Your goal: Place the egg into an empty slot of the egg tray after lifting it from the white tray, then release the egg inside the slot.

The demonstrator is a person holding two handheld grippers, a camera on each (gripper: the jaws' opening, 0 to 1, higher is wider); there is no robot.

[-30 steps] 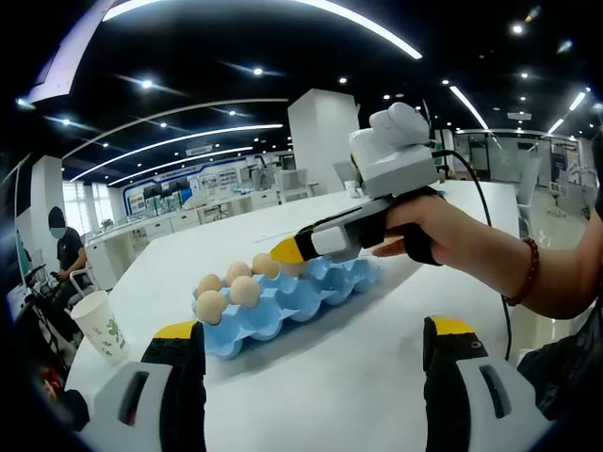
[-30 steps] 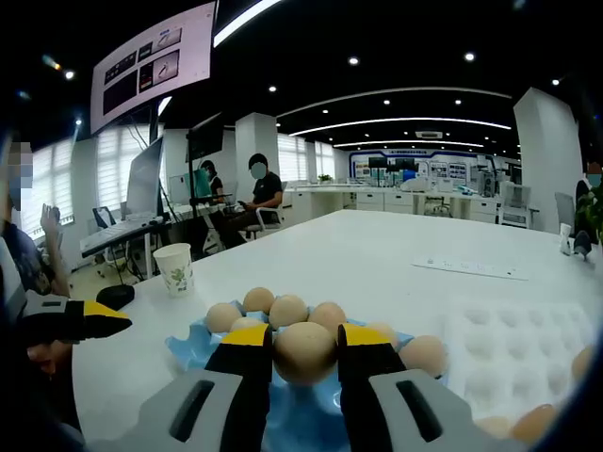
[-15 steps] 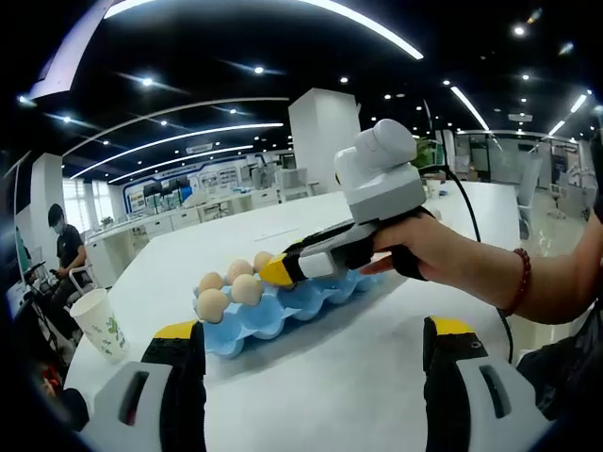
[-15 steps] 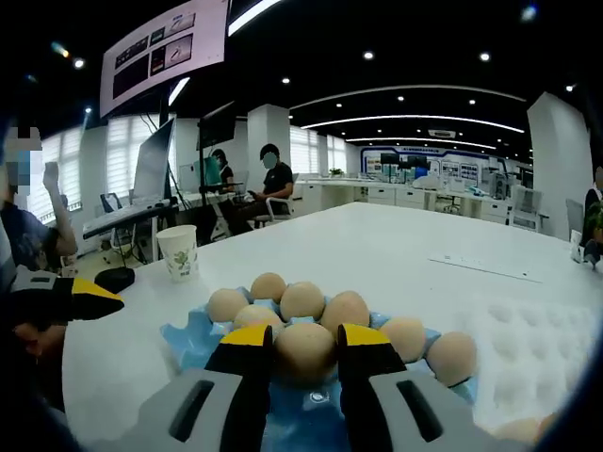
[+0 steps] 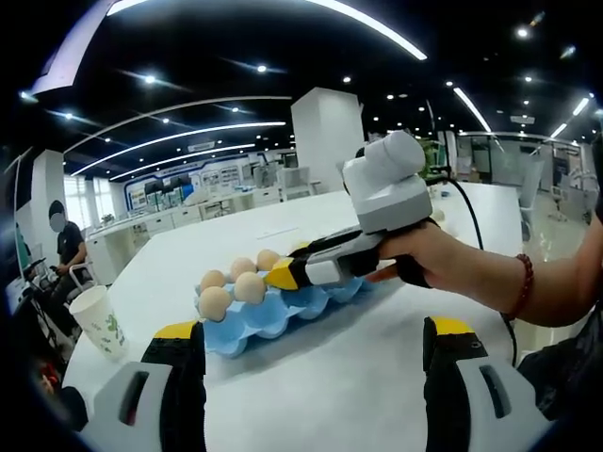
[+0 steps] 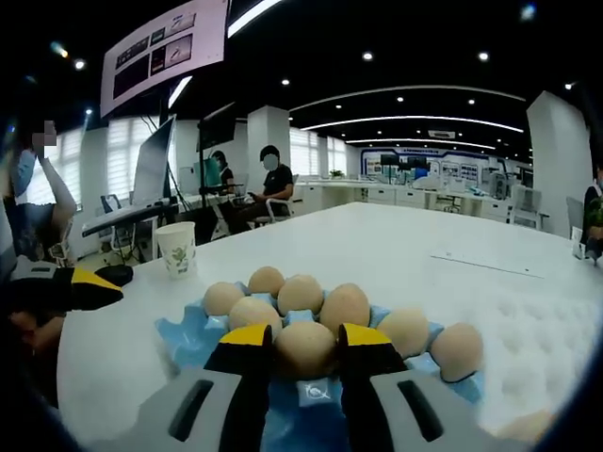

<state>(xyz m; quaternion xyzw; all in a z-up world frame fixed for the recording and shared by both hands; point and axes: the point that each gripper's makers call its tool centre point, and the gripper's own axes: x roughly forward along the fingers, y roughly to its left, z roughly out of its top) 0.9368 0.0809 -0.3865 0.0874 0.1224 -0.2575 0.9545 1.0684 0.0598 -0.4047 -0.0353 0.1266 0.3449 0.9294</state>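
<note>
Seven eggs (image 6: 345,305) in all, one in the right hand-held gripper (image 6: 305,345).

White table (image 6: 396,254) — blue egg tray (image 6: 188,331), paper cup (image 6: 175,249).

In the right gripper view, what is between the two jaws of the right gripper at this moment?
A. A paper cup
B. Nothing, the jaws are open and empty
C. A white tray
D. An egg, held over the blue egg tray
D: the right gripper has its jaws closed against an egg, just above the blue egg tray that already holds other eggs.
</note>
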